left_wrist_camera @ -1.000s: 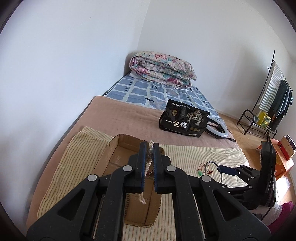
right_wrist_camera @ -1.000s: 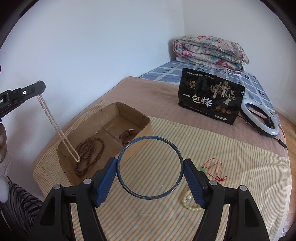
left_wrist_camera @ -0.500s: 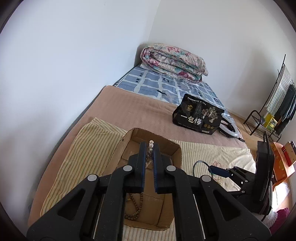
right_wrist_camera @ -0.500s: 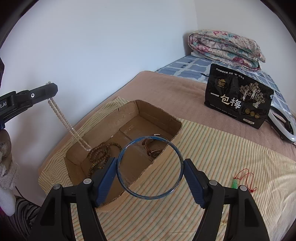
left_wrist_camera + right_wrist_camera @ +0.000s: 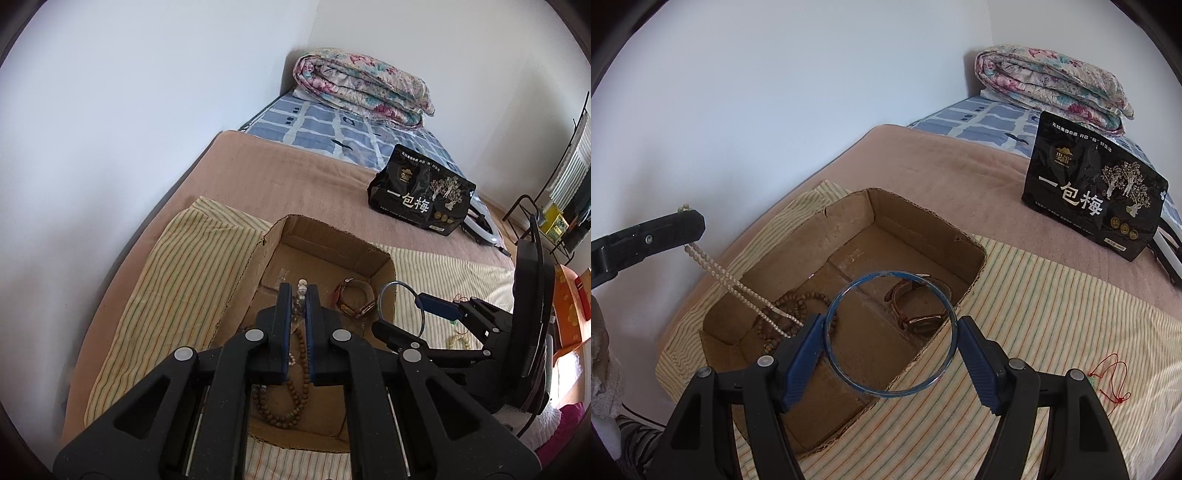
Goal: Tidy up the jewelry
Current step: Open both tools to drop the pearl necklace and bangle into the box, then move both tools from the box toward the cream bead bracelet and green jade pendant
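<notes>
The cardboard box (image 5: pixel 849 280) is raw brown corrugated board, matt and scuffed, with ragged torn edges, and it sits on a thin striped woven cloth (image 5: pixel 1052 314) over a soft, napped brown blanket (image 5: pixel 942 166). In it lie a string of dull wooden beads (image 5: pixel 291 398) and a watch (image 5: pixel 916 314) with a worn leathery strap, while the pearl strand (image 5: pixel 738 286) looks smooth and faintly lustrous. The blue bangle (image 5: pixel 892 334) is thin, glossy and see-through like glass or plastic, each tool is matt black plastic with ribbed blue pads (image 5: pixel 801 358), and the black pouch (image 5: pixel 1093 206) is shiny printed foil.
</notes>
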`<state>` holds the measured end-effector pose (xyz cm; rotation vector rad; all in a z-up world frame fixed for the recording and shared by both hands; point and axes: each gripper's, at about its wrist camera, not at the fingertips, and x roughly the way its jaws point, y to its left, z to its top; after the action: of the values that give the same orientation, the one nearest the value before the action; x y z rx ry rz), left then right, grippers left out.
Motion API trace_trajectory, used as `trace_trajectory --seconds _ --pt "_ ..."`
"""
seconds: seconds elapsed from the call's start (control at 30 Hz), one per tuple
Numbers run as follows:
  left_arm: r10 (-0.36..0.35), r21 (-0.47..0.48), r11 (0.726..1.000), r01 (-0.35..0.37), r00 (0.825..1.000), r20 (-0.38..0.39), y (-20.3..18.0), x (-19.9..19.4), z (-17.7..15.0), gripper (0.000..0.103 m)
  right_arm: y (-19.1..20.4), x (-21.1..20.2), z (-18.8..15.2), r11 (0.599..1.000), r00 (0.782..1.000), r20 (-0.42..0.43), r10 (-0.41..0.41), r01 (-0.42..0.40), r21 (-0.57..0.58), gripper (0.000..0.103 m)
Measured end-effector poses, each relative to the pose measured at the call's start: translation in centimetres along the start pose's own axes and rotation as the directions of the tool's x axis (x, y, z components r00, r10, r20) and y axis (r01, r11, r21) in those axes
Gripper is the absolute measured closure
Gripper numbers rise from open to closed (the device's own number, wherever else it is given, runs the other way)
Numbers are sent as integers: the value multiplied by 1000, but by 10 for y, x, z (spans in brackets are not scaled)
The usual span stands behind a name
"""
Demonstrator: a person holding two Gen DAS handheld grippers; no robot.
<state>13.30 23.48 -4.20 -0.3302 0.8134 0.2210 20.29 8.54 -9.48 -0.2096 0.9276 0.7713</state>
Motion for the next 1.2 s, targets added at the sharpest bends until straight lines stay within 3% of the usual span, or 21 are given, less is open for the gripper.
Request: trace_trajectory --seconds 0.27,0.3,0.4,1.0,1.2 --pt "26 22 999 -25 1000 -18 -3 5 -3 98 -1 7 2 1000 1000 -14 -13 13 8 28" --pt "29 25 999 -29 999 -15 -4 5 -3 94 -2 8 3 1000 1000 -14 -11 11 10 26" --pt "32 19 999 -32 999 6 -4 1 -3 59 -2 6 3 1000 1000 -9 -22 22 17 21" --pt "45 50 998 -47 998 45 -13 -6 -4 59 -13 -13 -3 998 998 11 -58 58 29 20" --pt "40 50 998 -43 998 49 -17 -7 -3 59 -19 -28 -7 996 996 42 -81 79 46 12"
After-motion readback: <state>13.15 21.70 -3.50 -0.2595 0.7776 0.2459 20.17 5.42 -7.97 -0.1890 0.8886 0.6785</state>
